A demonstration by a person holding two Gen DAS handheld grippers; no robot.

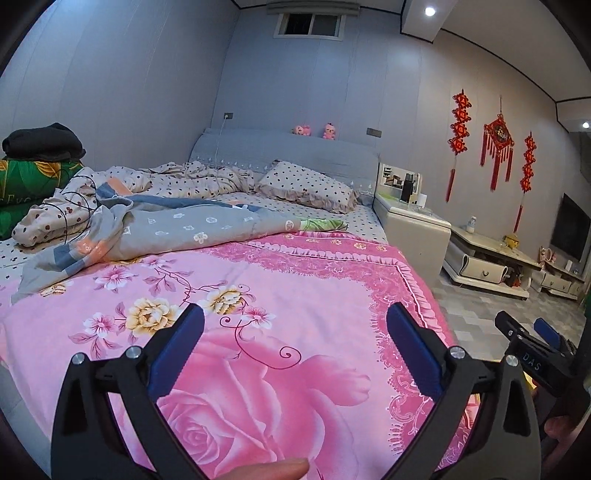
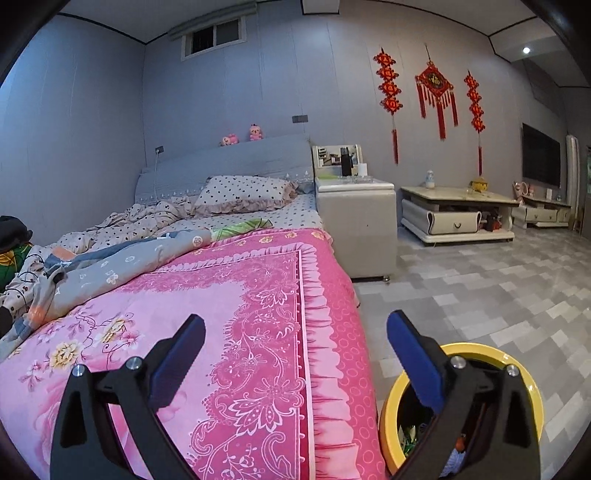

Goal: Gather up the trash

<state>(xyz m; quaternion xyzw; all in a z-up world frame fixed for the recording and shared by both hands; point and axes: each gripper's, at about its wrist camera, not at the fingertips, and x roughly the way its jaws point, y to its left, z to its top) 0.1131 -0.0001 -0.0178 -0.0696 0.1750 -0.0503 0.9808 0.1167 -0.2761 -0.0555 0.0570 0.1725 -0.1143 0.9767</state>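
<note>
Right wrist view shows the right gripper [image 2: 295,354] with jaws wide apart and empty, the yellow trash bin [image 2: 532,398] on the floor just below it, beside the bed's [image 2: 258,314] right edge. The left gripper [image 1: 295,347], equally open and empty, hovers over the pink bedspread [image 1: 295,288], farther from the bin.

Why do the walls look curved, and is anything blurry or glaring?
Left wrist view: fisheye bending bows the walls, dark rounded corners, a ceiling lamp glares, the pink bedspread is sharp. Right wrist view: same bending, the yellow bin is clear, cool even light.
</note>
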